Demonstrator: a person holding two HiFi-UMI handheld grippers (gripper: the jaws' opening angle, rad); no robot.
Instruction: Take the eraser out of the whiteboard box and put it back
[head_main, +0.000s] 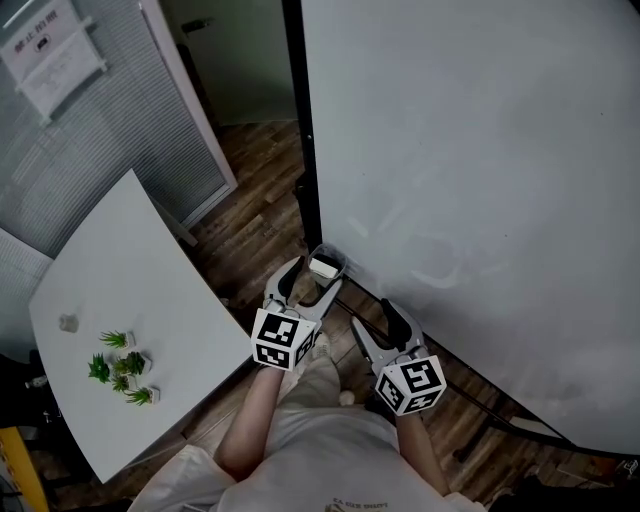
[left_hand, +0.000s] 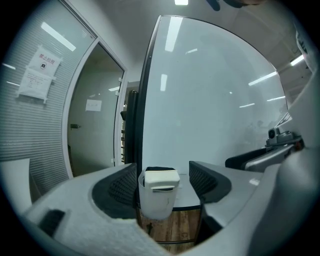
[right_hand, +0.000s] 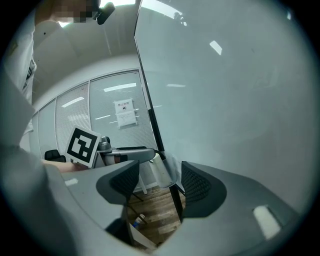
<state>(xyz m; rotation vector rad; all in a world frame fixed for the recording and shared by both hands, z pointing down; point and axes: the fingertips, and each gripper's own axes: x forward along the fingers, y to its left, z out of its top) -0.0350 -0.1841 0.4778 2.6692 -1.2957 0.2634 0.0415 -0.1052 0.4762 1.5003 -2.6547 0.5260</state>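
The eraser (left_hand: 161, 179) stands on end in the whiteboard box (left_hand: 156, 202), long axis upright, its top sticking above the rim. Its body is smooth off-white plastic with rounded edges, and a dark strip shows along its far edge. The box is a rounded, milky plastic cup at the lower left corner of the whiteboard (head_main: 480, 150). The left gripper (left_hand: 164, 174) straddles the box with its ribbed black pads (left_hand: 122, 187) spread, not pressing it. The right gripper (right_hand: 160, 171) sits alongside, released and empty. A paper notice (left_hand: 40, 75) on the partition is too small to read.
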